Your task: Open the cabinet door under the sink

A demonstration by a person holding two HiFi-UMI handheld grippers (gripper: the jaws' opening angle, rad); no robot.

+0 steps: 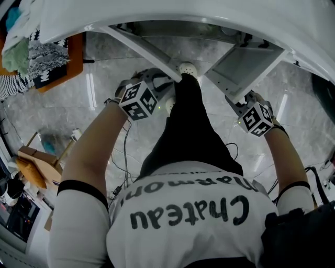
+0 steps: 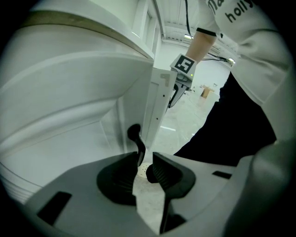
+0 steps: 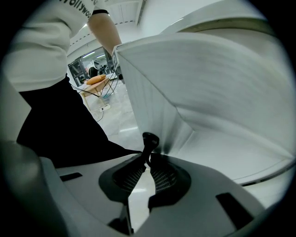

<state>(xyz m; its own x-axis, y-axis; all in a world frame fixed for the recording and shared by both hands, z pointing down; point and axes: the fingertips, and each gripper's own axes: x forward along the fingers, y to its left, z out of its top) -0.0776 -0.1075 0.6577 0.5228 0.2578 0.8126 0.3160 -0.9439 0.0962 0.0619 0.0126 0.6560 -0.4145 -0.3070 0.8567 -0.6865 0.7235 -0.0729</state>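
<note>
Under the white sink counter (image 1: 209, 13) both cabinet doors stand swung outward. The left door (image 1: 144, 49) has a black handle (image 2: 135, 139), and my left gripper (image 1: 166, 86) (image 2: 145, 162) is shut on it at the pad tips. The right door (image 1: 246, 65) (image 3: 157, 92) carries its own black handle (image 3: 149, 142), which my right gripper (image 1: 236, 100) (image 3: 149, 164) pinches between its ribbed pads. In the left gripper view the right gripper (image 2: 178, 92) shows beyond the left door's edge (image 2: 157, 106). The cabinet's inside is mostly hidden.
The person's leg in black trousers (image 1: 188, 131) stands between the two doors, with a white perforated round thing (image 1: 187, 68) at its end. An orange tray of cloths (image 1: 47, 57), a wooden stool (image 1: 36, 162) and cables (image 1: 123, 157) lie on the marble floor to the left.
</note>
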